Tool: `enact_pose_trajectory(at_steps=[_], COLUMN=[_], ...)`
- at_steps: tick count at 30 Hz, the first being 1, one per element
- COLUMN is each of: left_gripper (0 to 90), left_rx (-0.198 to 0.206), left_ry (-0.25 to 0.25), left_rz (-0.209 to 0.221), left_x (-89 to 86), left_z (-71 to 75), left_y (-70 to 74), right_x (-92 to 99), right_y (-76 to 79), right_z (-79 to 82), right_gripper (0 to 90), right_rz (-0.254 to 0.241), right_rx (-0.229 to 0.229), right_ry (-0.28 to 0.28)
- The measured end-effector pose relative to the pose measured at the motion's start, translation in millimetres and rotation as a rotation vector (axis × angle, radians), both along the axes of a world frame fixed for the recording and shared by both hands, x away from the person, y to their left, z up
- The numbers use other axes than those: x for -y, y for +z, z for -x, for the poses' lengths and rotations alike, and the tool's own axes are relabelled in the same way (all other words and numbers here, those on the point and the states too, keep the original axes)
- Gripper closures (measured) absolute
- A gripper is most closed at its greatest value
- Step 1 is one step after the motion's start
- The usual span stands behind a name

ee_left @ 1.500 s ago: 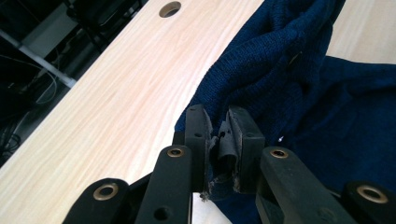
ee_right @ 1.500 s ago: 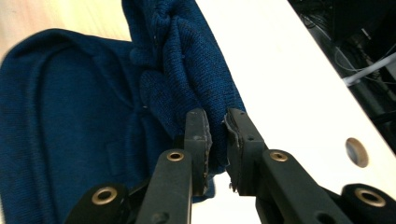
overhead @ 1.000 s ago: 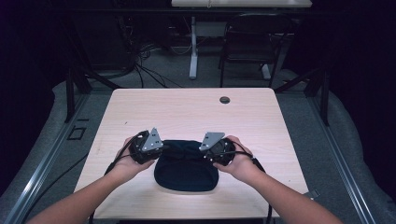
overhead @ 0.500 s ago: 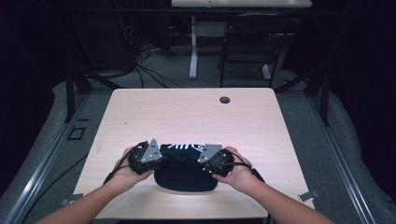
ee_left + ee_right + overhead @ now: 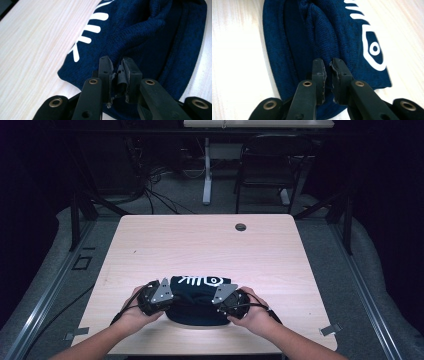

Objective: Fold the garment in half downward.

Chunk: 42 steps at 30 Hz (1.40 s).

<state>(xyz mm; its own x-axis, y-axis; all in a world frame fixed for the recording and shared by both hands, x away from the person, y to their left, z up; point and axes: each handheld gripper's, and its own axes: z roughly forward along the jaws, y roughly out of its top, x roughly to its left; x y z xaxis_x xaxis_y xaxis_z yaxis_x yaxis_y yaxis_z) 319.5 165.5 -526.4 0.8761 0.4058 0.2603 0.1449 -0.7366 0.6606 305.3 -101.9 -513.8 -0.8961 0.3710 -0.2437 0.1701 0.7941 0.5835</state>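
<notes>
A dark navy knitted cloth with a white fish-skeleton print lies bunched near the table's front edge. My left gripper is at its left end and my right gripper at its right end, each held in a hand. In the left gripper view the jaws are shut on a raised fold of the cloth. In the right gripper view the gripper likewise pinches a ridge of the cloth, with the fish head print beside it.
The pale wooden table is bare beyond the cloth, apart from a dark round grommet near its far edge. Behind the table are a chair, a white desk leg and floor cables. The front edge is just below the hands.
Both grippers have drawn back toward the person with the cloth's fold in them. The white print on the far part, hidden a second ago, now shows.
</notes>
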Motion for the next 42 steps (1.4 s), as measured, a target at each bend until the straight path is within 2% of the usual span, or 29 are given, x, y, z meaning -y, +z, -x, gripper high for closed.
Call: enact_pose_trajectory(at_steps=[3,5,15,17,20,23,27,30,33,36,40,42], left_gripper=[78.7,78.5,74.8,71.8,67.9,64.9,62.6,61.1,59.0,56.9,57.1,57.9], left_rx=[-0.002,-0.019,-0.075,-0.082,-0.099,-0.114,-0.108,-0.1,-0.108,-0.127,-0.155,-0.168], left_ry=[-0.007,-0.01,-0.019,-0.012,-0.012,-0.007,0.004,0.028,0.056,0.071,0.048,0.037], left_rz=[-0.004,-0.007,0.022,0.032,0.058,0.084,0.109,0.13,0.138,0.144,0.135,0.125], left_x=[0.2,0.0,0.7,0.6,-1.6,-5.2,-10.5,-13.4,-14.8,-14.2,-13.5,-13.0], left_z=[3.1,5.1,16.6,19.4,22.3,24.5,24.7,21.6,15.0,12.2,16.1,20.1], left_y=[-3.8,-6.3,-13.0,-12.9,-9.7,-3.9,5.0,8.9,7.0,-1.0,-9.2,-13.7], right_x=[0.0,-0.6,3.8,4.4,6.6,9.1,11.7,12.6,12.9,12.8,12.6,11.7], right_y=[-4.8,-7.8,-17.1,-17.2,-13.9,-6.5,3.5,10.0,10.0,3.2,-8.5,-13.4], right_z=[2.5,4.5,11.0,12.4,14.6,16.4,15.9,12.4,6.6,0.7,2.1,5.2], right_gripper=[81.0,81.2,80.7,78.1,73.3,71.7,71.2,70.7,69.2,67.9,67.8,67.8], right_rz=[-0.006,-0.006,0.001,-0.015,-0.059,-0.078,-0.127,-0.136,-0.133,-0.103,-0.095,-0.074], right_rx=[-0.014,-0.016,-0.047,-0.049,-0.081,-0.081,-0.066,-0.049,-0.037,-0.063,-0.098,-0.097], right_ry=[0.001,0.003,0.005,-0.001,-0.007,-0.004,-0.015,-0.029,-0.059,-0.07,-0.066,-0.05])
